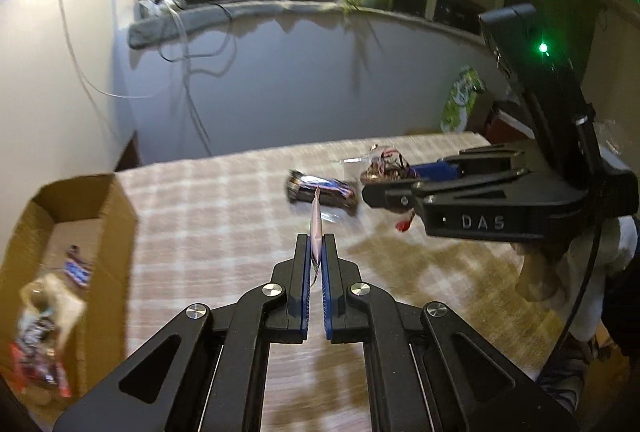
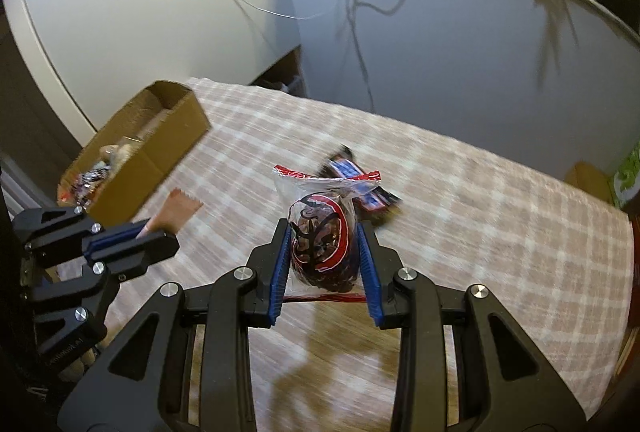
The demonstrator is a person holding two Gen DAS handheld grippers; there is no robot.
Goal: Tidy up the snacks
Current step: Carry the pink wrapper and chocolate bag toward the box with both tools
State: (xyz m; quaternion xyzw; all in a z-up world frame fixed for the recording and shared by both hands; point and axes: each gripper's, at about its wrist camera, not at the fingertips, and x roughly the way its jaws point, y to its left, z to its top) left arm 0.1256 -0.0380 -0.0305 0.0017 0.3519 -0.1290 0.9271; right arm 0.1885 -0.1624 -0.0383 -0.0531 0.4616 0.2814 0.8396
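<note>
Pink foil, seen edge-on, is all my left gripper (image 1: 316, 252) shows of the thin sachet (image 1: 316, 220) pinched flat between its blue pads; its printing is unreadable from this angle. From the right wrist view the same sachet (image 2: 178, 212) pokes out at the left edge as a blurred pinkish flap with a serrated end. My right gripper (image 2: 324, 260) is clamped on a clear bag of dark snacks (image 2: 322, 244) with a red seal along the top; the bag's lower part is hidden behind the fingers. Beyond it, at frame centre, a dark bar with a blue-and-white wrapper (image 2: 360, 188) lies on the checked tablecloth (image 2: 480, 232), partly covered by the bag. The cardboard box (image 1: 100, 216) sits at the lower left of the left view, cut off by the frame; the packets inside (image 1: 40, 332) are too smeared to identify.
</note>
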